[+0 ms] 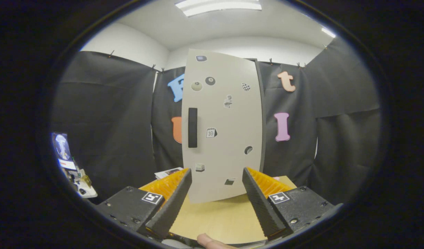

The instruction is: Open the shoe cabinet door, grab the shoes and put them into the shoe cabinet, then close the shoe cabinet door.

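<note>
The shoe cabinet [222,138] stands upright on a wooden table [215,218], just beyond my fingers. Its pale door is shut and carries several small stickers. A dark vertical handle [192,127] sits near the door's left edge. My gripper [217,176] is open, with nothing between the fingers; the door's lower part shows in the gap. The left fingertip [184,180] is below the handle and apart from it.
Black cloth walls close in behind and on both sides of the cabinet. A stand with a small screen [65,152] is off to the left. Some papers [168,172] lie on the table left of the cabinet. A fingertip of the person [208,240] shows under the gripper.
</note>
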Demonstrator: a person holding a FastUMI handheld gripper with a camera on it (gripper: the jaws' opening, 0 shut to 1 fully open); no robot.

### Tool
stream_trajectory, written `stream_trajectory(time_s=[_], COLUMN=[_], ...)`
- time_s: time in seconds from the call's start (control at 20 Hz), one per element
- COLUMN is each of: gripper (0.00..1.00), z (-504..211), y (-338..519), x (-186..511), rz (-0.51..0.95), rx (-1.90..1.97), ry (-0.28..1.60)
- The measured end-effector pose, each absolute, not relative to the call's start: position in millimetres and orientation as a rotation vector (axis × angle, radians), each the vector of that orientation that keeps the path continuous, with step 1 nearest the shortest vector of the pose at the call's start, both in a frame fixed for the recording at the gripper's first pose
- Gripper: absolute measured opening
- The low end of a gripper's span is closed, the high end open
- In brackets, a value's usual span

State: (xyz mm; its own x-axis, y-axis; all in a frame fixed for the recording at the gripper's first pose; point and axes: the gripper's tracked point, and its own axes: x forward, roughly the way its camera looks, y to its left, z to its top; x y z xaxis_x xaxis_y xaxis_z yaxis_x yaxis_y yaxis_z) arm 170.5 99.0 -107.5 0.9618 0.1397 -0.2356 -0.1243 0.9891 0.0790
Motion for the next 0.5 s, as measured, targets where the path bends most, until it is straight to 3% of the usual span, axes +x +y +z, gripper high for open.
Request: stream_trajectory(time_s=[0.5], gripper=[0.97], z=[-130], y=[75], x=[128], rz=[0.029], rx=[0.018], ry=[0.242])
